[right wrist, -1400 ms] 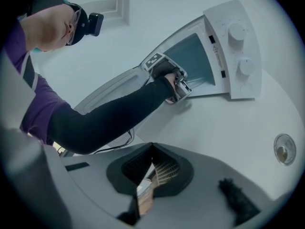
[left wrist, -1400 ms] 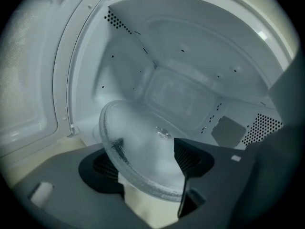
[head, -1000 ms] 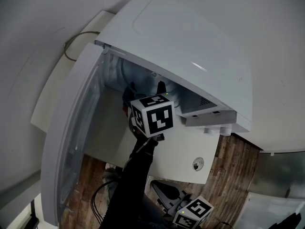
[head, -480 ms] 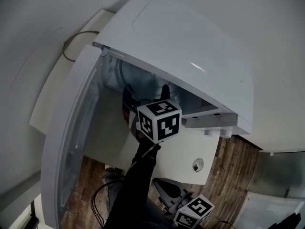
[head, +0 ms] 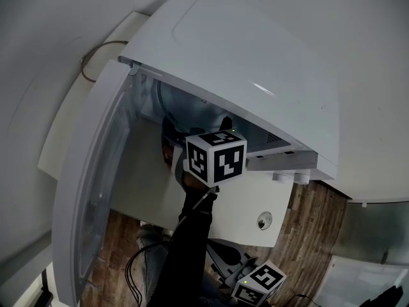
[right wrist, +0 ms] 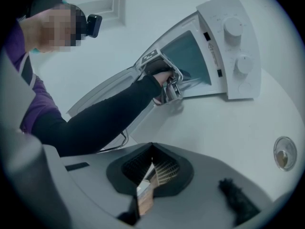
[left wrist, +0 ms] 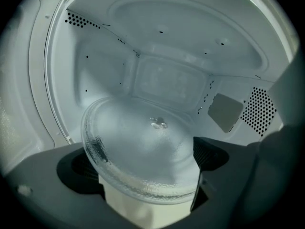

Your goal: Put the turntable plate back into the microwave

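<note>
Turntable plate [left wrist: 143, 151] lies inside the microwave [left wrist: 176, 42], lower centre of the left gripper view. Left gripper [left wrist: 147, 168] jaws, just opened, stand clear of its rim (seating unverifiable). Right gripper [right wrist: 151, 168] closed, empty. Probably only withdrawal remains.

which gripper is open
The left gripper: its jaws have just been opening, the clear glass turntable plate between them; the right gripper is shut.

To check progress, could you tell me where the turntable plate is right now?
In the left gripper view, the turntable plate sits low and central inside the microwave, its near rim between the fingers of the left gripper, which have just been opening.
</note>
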Demonstrator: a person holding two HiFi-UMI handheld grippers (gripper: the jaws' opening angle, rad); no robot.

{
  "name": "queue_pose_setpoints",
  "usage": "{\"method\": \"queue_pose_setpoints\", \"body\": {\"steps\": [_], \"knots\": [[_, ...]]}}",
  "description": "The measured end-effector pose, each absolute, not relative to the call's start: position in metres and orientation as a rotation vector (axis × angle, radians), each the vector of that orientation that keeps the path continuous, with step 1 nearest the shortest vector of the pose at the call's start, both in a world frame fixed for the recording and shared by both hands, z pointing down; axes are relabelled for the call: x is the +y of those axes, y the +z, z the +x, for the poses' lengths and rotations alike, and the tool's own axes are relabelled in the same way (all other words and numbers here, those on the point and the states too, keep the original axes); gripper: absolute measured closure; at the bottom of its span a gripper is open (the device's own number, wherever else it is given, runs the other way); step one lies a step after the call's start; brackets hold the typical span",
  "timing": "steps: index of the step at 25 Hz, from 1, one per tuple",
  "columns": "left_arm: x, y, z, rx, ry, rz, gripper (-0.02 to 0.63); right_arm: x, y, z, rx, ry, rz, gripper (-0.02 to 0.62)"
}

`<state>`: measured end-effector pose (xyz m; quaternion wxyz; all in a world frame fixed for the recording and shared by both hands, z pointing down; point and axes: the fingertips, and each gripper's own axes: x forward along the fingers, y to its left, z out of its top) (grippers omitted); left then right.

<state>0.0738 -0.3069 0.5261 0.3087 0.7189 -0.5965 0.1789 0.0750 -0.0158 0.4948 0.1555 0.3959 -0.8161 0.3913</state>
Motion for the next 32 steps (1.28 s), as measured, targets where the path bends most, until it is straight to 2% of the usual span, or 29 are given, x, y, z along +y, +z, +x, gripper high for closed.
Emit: {"method": "queue_pose_setpoints", "body": {"steps": [11,26,32], "knots": [[-0.304,0.526,0.072,-1.591,0.449,1.905,0.014,-0.016,0.494,0.078,-2.350,1.113,1.150,0.588],[-0.290,0.512,0.063,-1.247,0.349,1.782,0.018,-0.045,0.486,0.099,-2.349,1.010,1.265,0.588],[-0.269,0.525,0.072,-1.100,0.142,1.657,0.028,-0.045,0.485,0.095,-2.355,1.004,1.259,0.588]]}}
